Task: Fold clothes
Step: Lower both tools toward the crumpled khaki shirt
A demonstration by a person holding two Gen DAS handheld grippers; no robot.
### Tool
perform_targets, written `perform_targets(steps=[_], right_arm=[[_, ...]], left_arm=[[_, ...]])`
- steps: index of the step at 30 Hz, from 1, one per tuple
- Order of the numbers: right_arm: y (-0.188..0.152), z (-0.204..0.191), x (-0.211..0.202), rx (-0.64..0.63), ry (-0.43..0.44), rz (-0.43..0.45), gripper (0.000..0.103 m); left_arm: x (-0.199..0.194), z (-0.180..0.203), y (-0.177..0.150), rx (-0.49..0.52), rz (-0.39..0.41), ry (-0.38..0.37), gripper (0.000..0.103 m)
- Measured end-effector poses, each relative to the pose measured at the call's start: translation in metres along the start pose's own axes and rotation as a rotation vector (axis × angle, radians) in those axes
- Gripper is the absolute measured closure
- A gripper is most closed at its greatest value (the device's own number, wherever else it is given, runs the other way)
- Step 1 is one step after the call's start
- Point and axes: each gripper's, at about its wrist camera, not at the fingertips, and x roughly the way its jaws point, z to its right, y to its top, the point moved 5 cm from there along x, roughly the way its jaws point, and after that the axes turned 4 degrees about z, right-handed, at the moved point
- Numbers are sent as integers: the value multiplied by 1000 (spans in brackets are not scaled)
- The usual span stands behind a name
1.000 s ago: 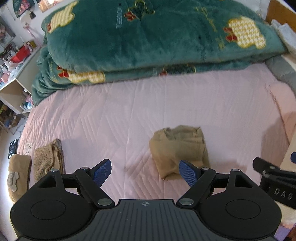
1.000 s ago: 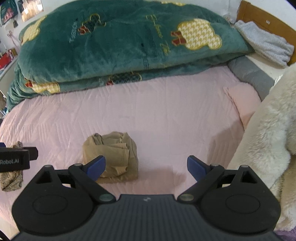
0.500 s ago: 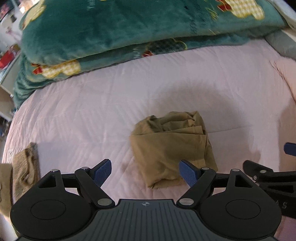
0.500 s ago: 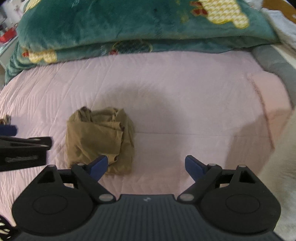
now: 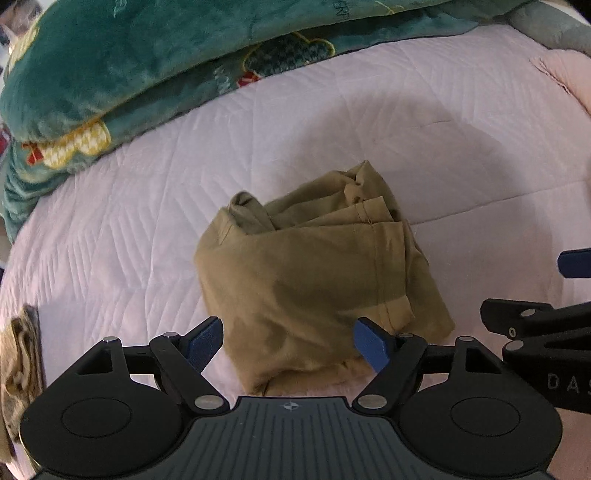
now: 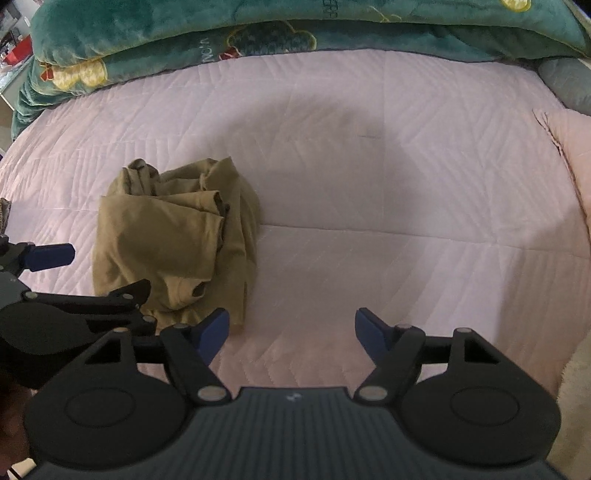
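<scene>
Garment: a crumpled tan garment (image 5: 306,273) is lying on the pink bed (image 5: 424,110).
Left gripper (image 5: 288,341): jaws are standing apart over the garment's near edge.
Right gripper (image 6: 291,332): jaws are closing on nothing, beside the garment.

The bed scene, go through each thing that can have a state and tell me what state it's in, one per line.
Khaki garment: bunched in a loose heap on the bed, not yet spread or folded.
Left gripper: open, over the garment's near edge, nothing gripped.
Right gripper: jaws closing, only bare cover between them.
Pink bed cover: spread flat.
Green blanket: folded in a stack at the far side.
</scene>
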Motion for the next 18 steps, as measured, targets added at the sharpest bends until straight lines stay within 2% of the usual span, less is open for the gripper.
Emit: perform_targets(steps=[4,13,17,18], right_arm=[[-1,4,4,20,0,14,27],[-3,33,3,60,-53,14,26],[-1,38,0,38,-29,13,26],[-1,39,0,35,-30,15,26]], left_arm=[[7,7,4,41,30,24,24],[1,37,-6,89,8,-107,23],[8,56,-1,116,14,-139,26],[10,60,0,128,15,-143,31]])
